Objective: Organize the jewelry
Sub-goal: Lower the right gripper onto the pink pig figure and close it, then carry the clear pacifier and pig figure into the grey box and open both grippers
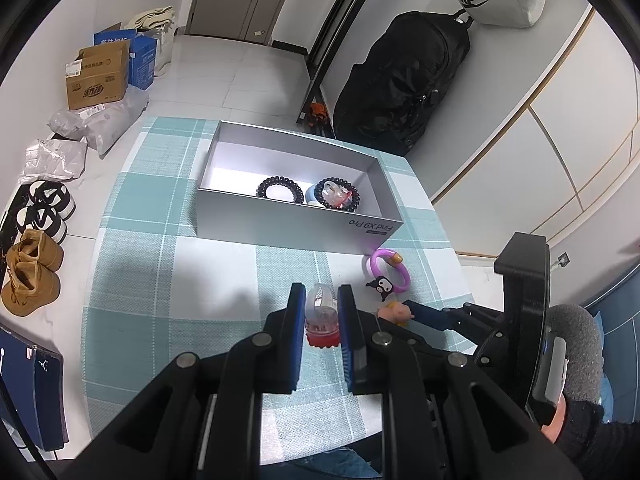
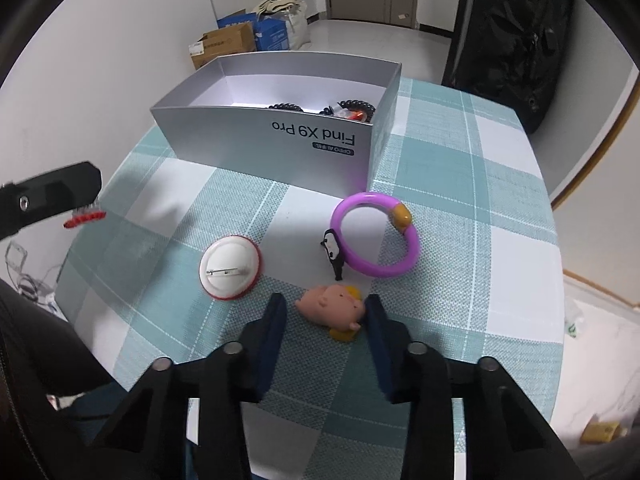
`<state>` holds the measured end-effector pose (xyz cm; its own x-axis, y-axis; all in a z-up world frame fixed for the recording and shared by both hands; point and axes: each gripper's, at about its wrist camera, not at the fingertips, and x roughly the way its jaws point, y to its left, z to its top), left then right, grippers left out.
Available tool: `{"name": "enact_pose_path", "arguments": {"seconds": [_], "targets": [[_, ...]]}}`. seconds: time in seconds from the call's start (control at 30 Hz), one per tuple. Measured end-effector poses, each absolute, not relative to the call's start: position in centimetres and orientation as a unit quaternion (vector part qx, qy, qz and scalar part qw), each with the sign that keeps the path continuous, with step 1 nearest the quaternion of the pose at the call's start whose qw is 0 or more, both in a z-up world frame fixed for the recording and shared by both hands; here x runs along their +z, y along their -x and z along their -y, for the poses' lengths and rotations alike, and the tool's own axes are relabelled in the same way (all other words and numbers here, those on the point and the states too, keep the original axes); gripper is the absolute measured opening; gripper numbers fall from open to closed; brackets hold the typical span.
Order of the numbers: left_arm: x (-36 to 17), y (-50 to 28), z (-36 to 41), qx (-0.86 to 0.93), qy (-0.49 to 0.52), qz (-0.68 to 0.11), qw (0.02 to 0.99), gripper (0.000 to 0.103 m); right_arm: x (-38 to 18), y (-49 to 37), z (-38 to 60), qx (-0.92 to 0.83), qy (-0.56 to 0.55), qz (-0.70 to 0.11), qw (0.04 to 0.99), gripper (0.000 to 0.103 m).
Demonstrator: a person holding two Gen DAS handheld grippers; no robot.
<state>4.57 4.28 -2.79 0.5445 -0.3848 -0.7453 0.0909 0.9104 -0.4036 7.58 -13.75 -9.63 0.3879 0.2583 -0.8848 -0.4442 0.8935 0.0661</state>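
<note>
Left gripper [image 1: 319, 312] clamped on a clear clip [image 1: 320, 320] with red base. Right gripper [image 2: 325, 312] narrowed around a pink pig charm [image 2: 334, 306], right pad touching it. Farther off, purple bangle [image 2: 376, 236] near the grey box [image 2: 280, 140].

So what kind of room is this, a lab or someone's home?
Most likely a home, perhaps an entryway: shoes lined up on the tiled floor, a black backpack against the wall, and a small table with a checked cloth.
</note>
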Motion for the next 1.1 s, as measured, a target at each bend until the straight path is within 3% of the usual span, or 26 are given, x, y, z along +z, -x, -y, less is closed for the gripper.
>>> {"name": "enact_pose_path", "arguments": {"seconds": [1.1], "targets": [[-2.6,-6.6,-3.8,-0.114,0.176,-0.461,0.862,0.011,-5.8,-8.5,14.3,0.279,-0.006,-0.488,0.827,0.034]]}}
